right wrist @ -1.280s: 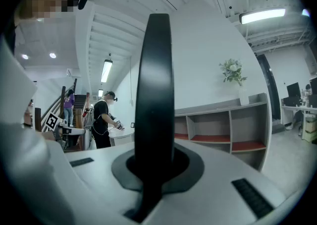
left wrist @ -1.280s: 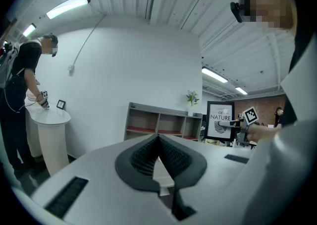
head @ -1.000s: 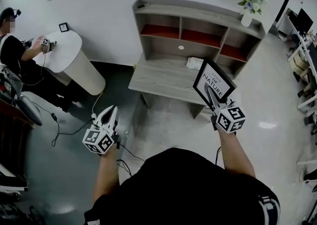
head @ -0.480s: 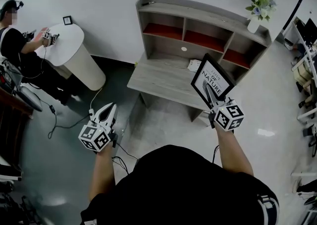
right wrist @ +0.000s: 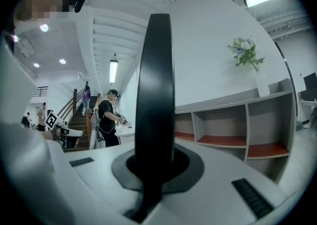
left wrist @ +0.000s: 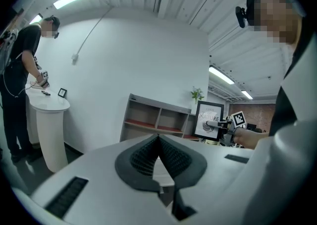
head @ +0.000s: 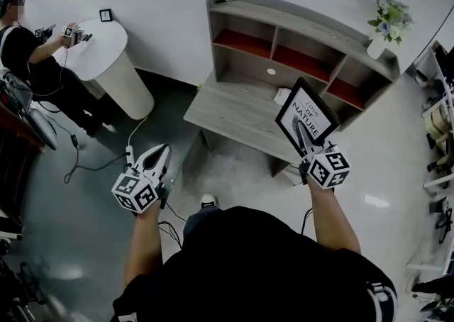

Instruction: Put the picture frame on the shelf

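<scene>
Clearly, the right gripper (head: pixel 300 135) was clamped on the picture frame (head: pixel 310 109), its 2 jaws pinching the lower edge of the black border. In the right gripper view the frame stood edge-on between the jaws as a dark upright band. The frame was held in the air, tilted, its white print with the word "NATURE" facing up toward the head camera. From above it lay over the front right part of the shelf's wide lower board (head: pixel 230 111), and it rested on nothing.

The left gripper (head: pixel 162 152) hung low at the person's left side over the dark floor, well apart from the shelf (head: pixel 298 42). Its ribbed pads (left wrist: pixel 148 154) were pressed together with nothing between them.

The grey shelf stood against the white wall with 3 open compartments, each with a red floor. A white vase of flowers (head: pixel 385 21) sat on its top board at the right end. A small white item (head: pixel 282 94) lay on the lower board, just behind the frame.

At the far left another person (head: pixel 25 44) stood at a round white table (head: pixel 106 51), which carried a small framed picture (head: pixel 106 15).
</scene>
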{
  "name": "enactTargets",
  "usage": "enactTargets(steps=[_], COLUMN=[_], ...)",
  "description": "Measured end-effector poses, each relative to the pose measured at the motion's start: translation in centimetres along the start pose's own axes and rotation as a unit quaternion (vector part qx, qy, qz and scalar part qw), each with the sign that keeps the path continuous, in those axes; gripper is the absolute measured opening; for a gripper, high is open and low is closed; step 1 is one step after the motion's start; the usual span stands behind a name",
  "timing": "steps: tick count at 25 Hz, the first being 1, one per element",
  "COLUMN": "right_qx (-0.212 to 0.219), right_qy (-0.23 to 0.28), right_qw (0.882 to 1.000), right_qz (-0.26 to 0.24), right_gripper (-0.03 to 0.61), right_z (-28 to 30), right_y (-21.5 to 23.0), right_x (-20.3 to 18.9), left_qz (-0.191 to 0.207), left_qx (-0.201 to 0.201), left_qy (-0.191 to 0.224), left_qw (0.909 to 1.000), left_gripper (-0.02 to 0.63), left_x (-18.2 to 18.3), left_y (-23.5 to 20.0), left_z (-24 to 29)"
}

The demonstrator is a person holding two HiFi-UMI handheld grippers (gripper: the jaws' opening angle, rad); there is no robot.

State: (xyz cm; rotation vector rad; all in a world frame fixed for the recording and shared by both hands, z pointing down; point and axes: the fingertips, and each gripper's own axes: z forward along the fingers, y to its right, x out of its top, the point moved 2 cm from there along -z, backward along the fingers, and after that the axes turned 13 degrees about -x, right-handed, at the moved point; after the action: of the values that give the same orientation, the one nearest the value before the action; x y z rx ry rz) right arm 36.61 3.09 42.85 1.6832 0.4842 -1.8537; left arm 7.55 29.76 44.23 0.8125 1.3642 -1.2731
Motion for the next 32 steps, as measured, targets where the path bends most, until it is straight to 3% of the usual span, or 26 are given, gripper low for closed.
enactTargets(steps=[7,12,21,26,32], right_qx=[-0.016,-0.028,-0.049,-0.049,-0.065], right_qy=[0.009,0.015,0.010,0.011,0.012], right_qw=[0.999,0.999,0.998,0.998,0.997], right_qz=[-0.031,-0.020,-0.023,-0.038,-0.038], right_gripper=[0.023,0.023,0.023,0.023,0.023], right_z=[1.0,1.4,4.4,6.6,8.8], right_y=[0.4,0.5,-1.7,-3.5,-4.3], right_x=[0.1,0.0,0.3,1.6,2.1], left_qz=[0.004,0.012,0.002,-0.014,-0.013], left_qx=[-0.012,-0.023,-0.046,-0.037,-0.059], left_qy=[-0.018,-0.031,-0.026,-0.012,-0.028], left_qw=[0.9998,0.9992,0.9986,0.9991,0.9978], left_gripper=[0.019,0.019,0.018,0.018,0.019], left_x=[-0.8,-0.8,-0.1,1.0,1.1], left_y=[-0.5,-1.7,-6.3,-10.0,-12.3], left_z=[1.0,0.9,-0.7,-1.7,-0.2])
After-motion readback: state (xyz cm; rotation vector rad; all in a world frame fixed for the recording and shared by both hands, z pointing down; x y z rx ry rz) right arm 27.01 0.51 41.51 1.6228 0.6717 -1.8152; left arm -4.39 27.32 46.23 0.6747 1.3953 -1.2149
